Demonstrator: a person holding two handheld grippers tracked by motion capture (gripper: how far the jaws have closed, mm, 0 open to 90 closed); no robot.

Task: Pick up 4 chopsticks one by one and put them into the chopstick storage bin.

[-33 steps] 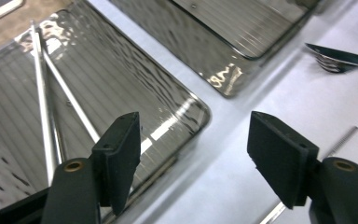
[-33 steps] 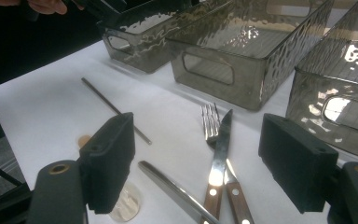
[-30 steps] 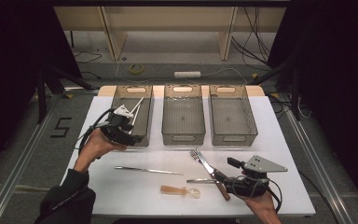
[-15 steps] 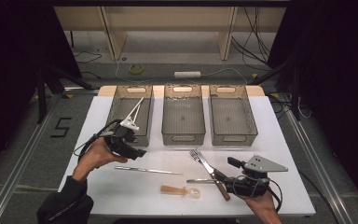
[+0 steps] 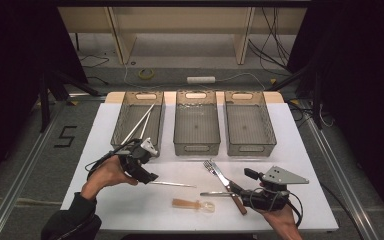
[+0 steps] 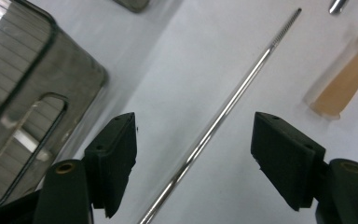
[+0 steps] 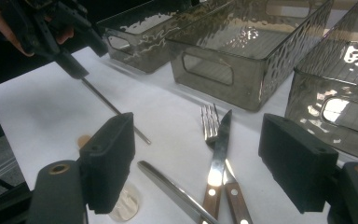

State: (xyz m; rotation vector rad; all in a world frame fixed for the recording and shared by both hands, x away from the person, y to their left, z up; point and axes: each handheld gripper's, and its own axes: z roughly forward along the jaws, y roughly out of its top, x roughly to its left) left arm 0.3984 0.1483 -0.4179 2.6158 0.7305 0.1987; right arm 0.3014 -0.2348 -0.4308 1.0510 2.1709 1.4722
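The work looks like sorting cutlery into three bins, and it is barely begun. Seen from above, the left bin [image 5: 138, 125], at ten o'clock on the tabletop [image 5: 105, 150], already holds two chopsticks [image 5: 139, 124] leaning against its near wall; the middle bin [image 5: 196, 125] at twelve and the right bin [image 5: 249, 125] at one o'clock hold nothing. The left gripper [image 5: 145, 176] hangs low at eight o'clock over the left end of a third chopstick [image 5: 172, 184], which lies flat on the tabletop pointing toward three. In the left gripper view its jaws stand wide apart with that chopstick [image 6: 223, 116] running between them, neither pad touching it, after a slight closing a moment ago, so the grasp is lined up but not yet made. The right gripper [image 5: 247, 192] rests at five o'clock, jaws apart and holding nothing, just right of the fork [image 5: 215, 172], two wooden-handled knives [image 5: 232, 192] and a pale spoon [image 5: 192, 204]. Judging by this, two pieces are sorted; the chopstick, fork, knives and spoon are all left to go.
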